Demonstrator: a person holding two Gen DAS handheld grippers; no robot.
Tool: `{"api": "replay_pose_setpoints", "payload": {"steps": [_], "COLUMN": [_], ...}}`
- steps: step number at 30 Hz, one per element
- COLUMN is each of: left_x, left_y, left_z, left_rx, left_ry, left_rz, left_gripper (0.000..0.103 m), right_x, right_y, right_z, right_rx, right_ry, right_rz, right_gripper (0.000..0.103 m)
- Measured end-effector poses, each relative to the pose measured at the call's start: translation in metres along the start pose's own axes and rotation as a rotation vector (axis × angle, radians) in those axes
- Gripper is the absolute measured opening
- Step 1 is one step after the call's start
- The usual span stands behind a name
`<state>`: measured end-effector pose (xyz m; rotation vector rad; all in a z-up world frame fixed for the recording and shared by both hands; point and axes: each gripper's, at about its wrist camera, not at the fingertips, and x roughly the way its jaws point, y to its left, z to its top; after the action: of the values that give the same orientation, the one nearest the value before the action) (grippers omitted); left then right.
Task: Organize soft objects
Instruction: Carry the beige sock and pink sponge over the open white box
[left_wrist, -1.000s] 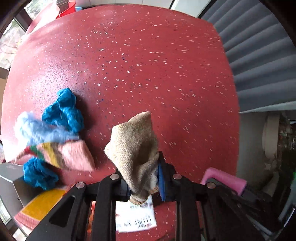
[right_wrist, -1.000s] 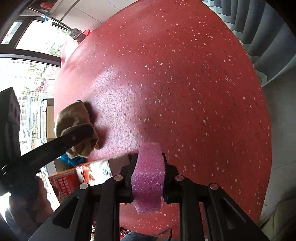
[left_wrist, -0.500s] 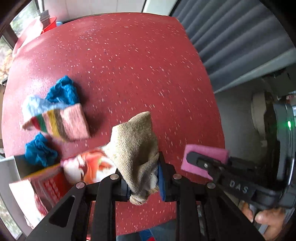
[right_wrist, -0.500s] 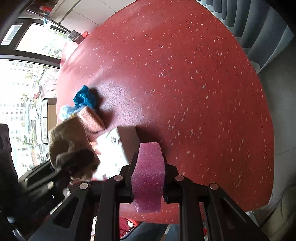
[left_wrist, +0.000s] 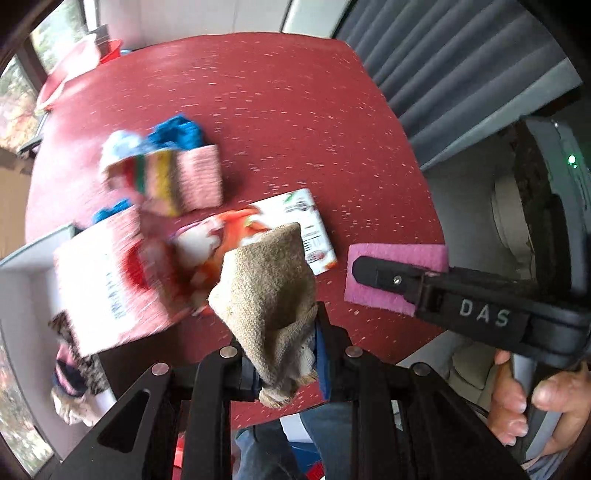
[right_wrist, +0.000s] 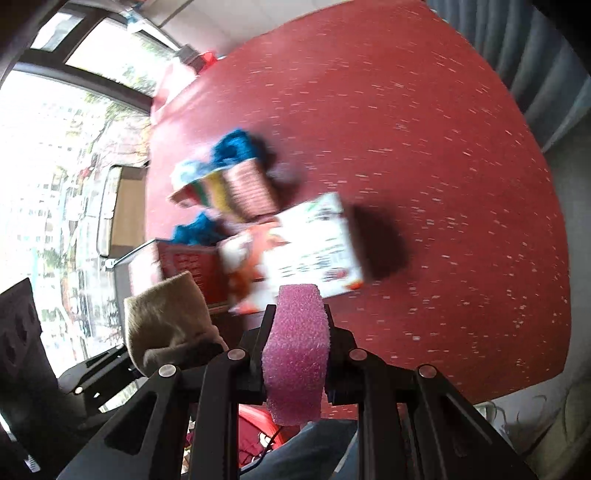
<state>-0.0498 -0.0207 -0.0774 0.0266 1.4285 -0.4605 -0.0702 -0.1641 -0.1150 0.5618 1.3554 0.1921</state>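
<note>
My left gripper (left_wrist: 284, 354) is shut on a beige knitted cloth (left_wrist: 266, 295) and holds it above the near edge of the red table (left_wrist: 288, 110). My right gripper (right_wrist: 295, 332) is shut on a pink sponge (right_wrist: 297, 350); the sponge also shows in the left wrist view (left_wrist: 395, 275), to the right of the cloth. The cloth shows at the left of the right wrist view (right_wrist: 166, 325). On the table lie a striped pink cloth (left_wrist: 184, 181), blue crumpled cloths (left_wrist: 177, 133) and a pale blue one (left_wrist: 122, 144).
A white printed carton (left_wrist: 295, 225) and a red-and-white box (left_wrist: 107, 280) lie at the table's near left, blurred. A grey bin (left_wrist: 22, 295) with soft items stands left of the table. Grey curtains (left_wrist: 461, 66) hang at the right. A red basin (left_wrist: 70, 70) sits far left.
Both grippers have pulled back toward the table's near edge, still holding the cloth and the sponge. The boxes and cloth pile now show further up the views.
</note>
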Motion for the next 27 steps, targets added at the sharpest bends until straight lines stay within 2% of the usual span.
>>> {"api": "replay_pose_setpoints", "payload": {"steps": [11, 21, 27], "left_x": [-0.067, -0.092, -0.099], "left_y": [0.08, 0.153, 0.188], "left_z": [-0.031, -0.075, -0.101], "left_rx": [-0.218, -0.451, -0.55], "left_ry": [-0.178, -0.247, -0.269], "left_rz": [0.05, 0.1, 0.141], "left_gripper": [0.024, 0.024, 0.024], "right_x": [0.0, 0.029, 0.049], "right_y": [0.119, 0.205, 0.249], "right_z": [0.009, -0.002, -0.016], "right_rx": [-0.247, -0.456, -0.557], "right_ry": [-0.037, 0.011, 0.055], "right_rz": [0.025, 0.002, -0.015], "right_gripper": [0.022, 0.022, 0.022]}}
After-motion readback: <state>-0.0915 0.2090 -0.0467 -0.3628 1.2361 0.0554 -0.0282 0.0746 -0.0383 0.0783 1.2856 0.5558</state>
